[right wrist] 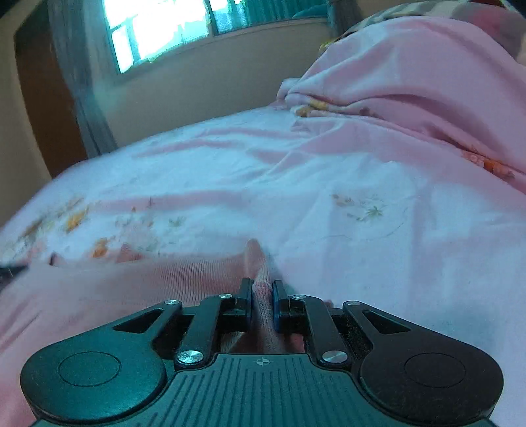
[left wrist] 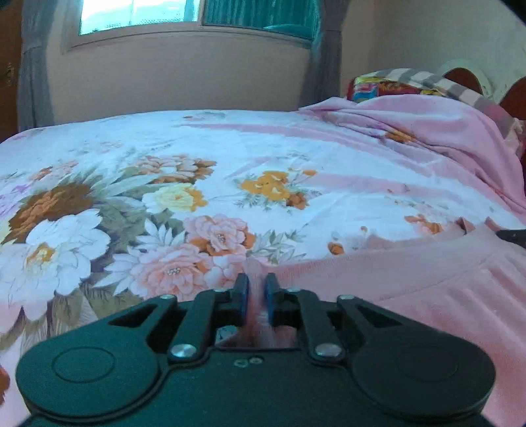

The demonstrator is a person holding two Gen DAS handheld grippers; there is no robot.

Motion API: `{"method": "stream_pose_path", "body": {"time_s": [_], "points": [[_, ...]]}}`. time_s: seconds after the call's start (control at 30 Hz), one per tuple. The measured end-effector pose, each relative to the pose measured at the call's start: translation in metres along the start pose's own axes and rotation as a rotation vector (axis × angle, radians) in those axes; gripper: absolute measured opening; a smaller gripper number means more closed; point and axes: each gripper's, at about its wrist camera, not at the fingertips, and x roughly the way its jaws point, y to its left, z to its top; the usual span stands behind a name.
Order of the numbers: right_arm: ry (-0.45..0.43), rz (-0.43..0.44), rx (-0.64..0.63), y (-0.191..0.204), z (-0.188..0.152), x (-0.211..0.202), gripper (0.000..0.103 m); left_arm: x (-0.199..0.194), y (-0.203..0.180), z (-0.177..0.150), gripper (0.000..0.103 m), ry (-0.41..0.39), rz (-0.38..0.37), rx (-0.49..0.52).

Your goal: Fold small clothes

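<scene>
A small pink knitted garment (left wrist: 411, 282) lies on the floral bed sheet (left wrist: 230, 147). My left gripper (left wrist: 256, 282) is shut on the garment's left corner, low over the bed. The garment also shows in the right wrist view (right wrist: 138, 285), spreading to the left. My right gripper (right wrist: 262, 287) is shut on its right corner, with a pinched fold of knit standing up between the fingers. The tip of the other gripper shows at the right edge of the left wrist view (left wrist: 513, 237) and at the left edge of the right wrist view (right wrist: 10, 272).
A bunched pink blanket (left wrist: 443, 131) and a colourful pillow (left wrist: 378, 87) lie at the bed's head, with a wooden headboard (left wrist: 466, 77) behind. A wall with a window (left wrist: 138, 13) and grey curtains (left wrist: 33, 82) stands past the bed's far edge.
</scene>
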Motion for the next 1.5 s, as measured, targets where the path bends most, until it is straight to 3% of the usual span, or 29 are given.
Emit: {"method": "stream_pose_path", "body": {"time_s": [0.03, 0.07, 0.17, 0.27, 0.33, 0.43, 0.53, 0.6, 0.67, 0.7, 0.73, 0.77, 0.8, 0.83, 0.93, 1.1, 1.17, 1.2, 1.23, 1.27, 1.3, 1.33, 1.37, 1.43, 1.5], "points": [[-0.023, -0.028, 0.025, -0.002, 0.001, -0.007, 0.029, -0.008, 0.0, 0.002, 0.051, -0.028, 0.038, -0.011], [-0.06, -0.054, 0.027, -0.003, 0.001, -0.017, 0.043, -0.021, 0.002, 0.002, 0.069, -0.07, 0.093, -0.026], [-0.176, -0.086, -0.064, 0.001, -0.005, -0.061, 0.044, -0.069, 0.005, -0.003, 0.068, -0.162, 0.078, -0.058], [-0.211, -0.007, -0.184, 0.022, -0.019, -0.099, 0.044, -0.109, -0.012, -0.011, 0.07, -0.218, -0.016, -0.039], [-0.198, 0.038, -0.207, 0.033, -0.025, -0.105, 0.044, -0.104, -0.026, -0.008, 0.069, -0.174, -0.007, -0.005], [-0.161, -0.019, -0.2, 0.041, -0.016, -0.083, 0.044, -0.068, -0.031, 0.001, 0.068, -0.079, 0.031, 0.081], [-0.139, -0.011, -0.154, 0.032, 0.001, -0.061, 0.044, -0.035, -0.014, 0.003, 0.068, 0.001, 0.042, 0.081], [-0.088, 0.01, -0.143, 0.025, 0.014, -0.039, 0.044, -0.022, -0.002, 0.005, 0.068, 0.013, -0.004, 0.045], [-0.02, 0.002, -0.119, 0.016, 0.024, -0.013, 0.044, -0.005, 0.006, 0.005, 0.068, 0.082, -0.119, -0.011], [0.001, -0.005, -0.131, 0.015, 0.026, -0.004, 0.044, 0.001, 0.007, 0.003, 0.068, 0.093, -0.13, -0.009], [0.04, 0.006, -0.136, 0.012, 0.027, 0.007, 0.043, 0.007, 0.006, 0.001, 0.066, 0.1, -0.142, -0.003], [0.061, 0.014, -0.139, 0.01, 0.025, 0.01, 0.021, 0.009, 0.006, 0.0, 0.057, 0.094, -0.154, -0.005], [0.079, 0.024, -0.153, 0.009, 0.022, 0.014, 0.008, 0.009, 0.006, -0.001, 0.033, 0.076, -0.188, -0.014], [0.068, 0.025, -0.169, 0.009, 0.018, 0.011, 0.008, 0.007, 0.005, -0.001, 0.005, 0.06, -0.209, -0.013], [-0.072, 0.024, -0.203, 0.012, 0.009, -0.012, 0.008, -0.015, -0.004, -0.005, 0.005, -0.083, -0.216, 0.032], [-0.253, 0.025, -0.2, 0.017, 0.015, -0.046, 0.008, -0.042, -0.001, -0.003, 0.005, -0.253, -0.171, -0.009], [-0.259, 0.007, -0.197, 0.019, 0.023, -0.042, 0.008, -0.035, -0.003, 0.003, 0.005, -0.221, -0.121, -0.003], [-0.239, -0.019, -0.192, 0.019, 0.025, -0.035, 0.008, -0.024, -0.007, 0.004, 0.006, -0.164, -0.064, 0.016], [-0.197, -0.078, -0.203, 0.02, 0.024, -0.021, 0.008, -0.008, -0.009, 0.005, 0.011, -0.071, -0.017, 0.023], [-0.136, -0.134, -0.211, 0.021, 0.022, -0.006, 0.008, 0.015, -0.008, 0.002, 0.015, 0.077, 0.019, 0.004], [-0.02, -0.188, -0.21, 0.019, 0.019, 0.015, 0.008, 0.018, -0.009, 0.001, 0.018, 0.08, 0.03, -0.011], [0.056, -0.229, -0.204, 0.017, 0.015, 0.025, 0.008, 0.014, -0.012, 0.003, 0.035, 0.069, 0.053, -0.001], [0.005, -0.246, -0.216, 0.019, 0.013, 0.015, 0.009, 0.007, -0.015, 0.004, 0.076, 0.059, 0.11, 0.008], [-0.115, -0.282, -0.22, 0.026, 0.009, -0.021, 0.013, -0.02, -0.02, 0.003, 0.078, 0.003, 0.225, 0.023], [-0.178, -0.223, -0.197, 0.036, 0.005, -0.058, 0.013, -0.061, -0.029, 0.002, 0.078, -0.089, 0.252, -0.022]]}}
